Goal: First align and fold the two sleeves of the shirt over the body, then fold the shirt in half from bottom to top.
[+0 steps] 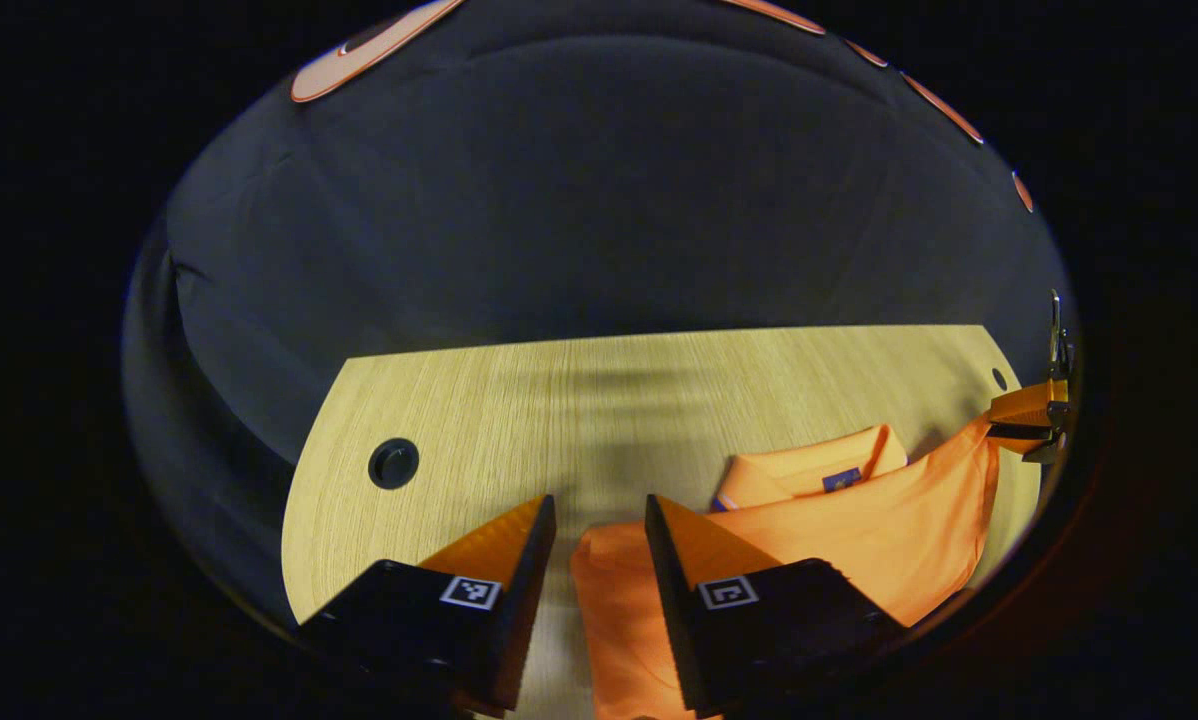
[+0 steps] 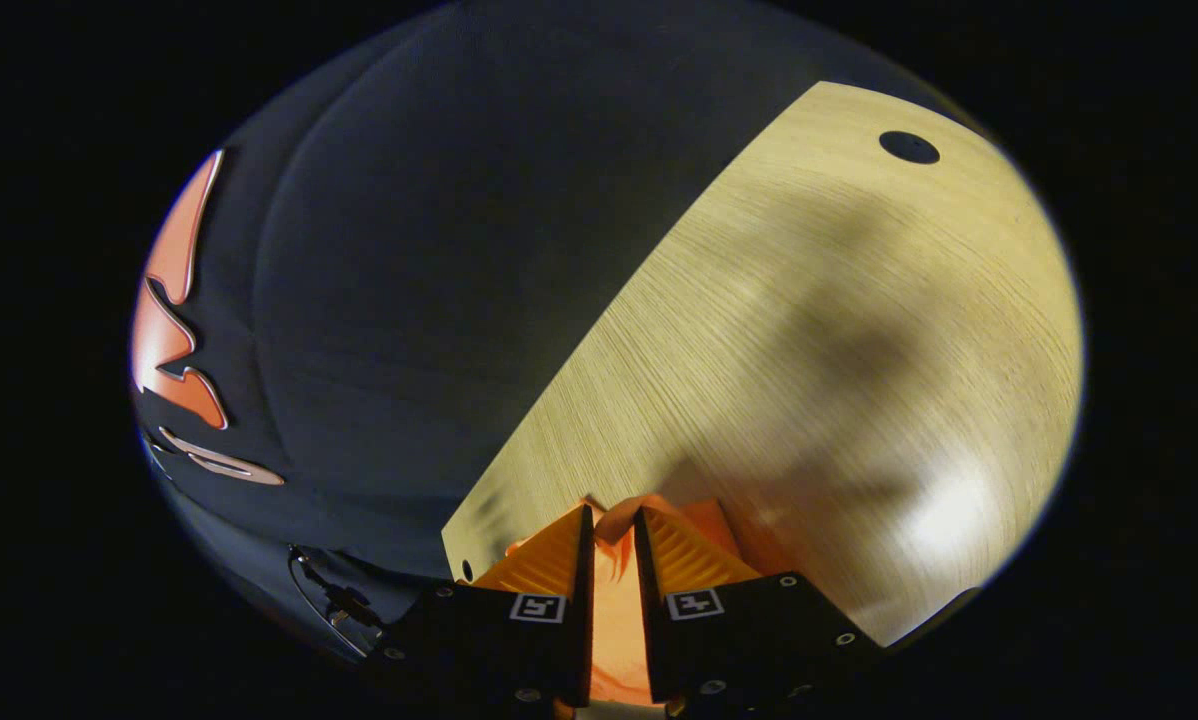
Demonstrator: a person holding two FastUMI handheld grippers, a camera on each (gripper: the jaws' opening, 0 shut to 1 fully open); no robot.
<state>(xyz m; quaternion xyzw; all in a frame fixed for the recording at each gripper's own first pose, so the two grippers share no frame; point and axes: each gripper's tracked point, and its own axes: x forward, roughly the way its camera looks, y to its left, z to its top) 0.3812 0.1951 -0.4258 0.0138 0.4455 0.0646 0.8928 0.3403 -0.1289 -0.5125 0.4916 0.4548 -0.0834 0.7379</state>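
Your orange polo shirt (image 1: 859,520) lies on the wooden table (image 1: 519,420), collar toward the far edge. Your right gripper (image 2: 612,540) is clenched on a pinch of its fabric. Your left gripper (image 1: 599,520) hangs released above the shirt's edge, fingers apart.

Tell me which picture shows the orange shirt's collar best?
The left gripper view: the collar lies open on the wooden table, plain to see. In the right gripper view, a bunched bit of the shirt sits between the fingers; no collar is discernible.
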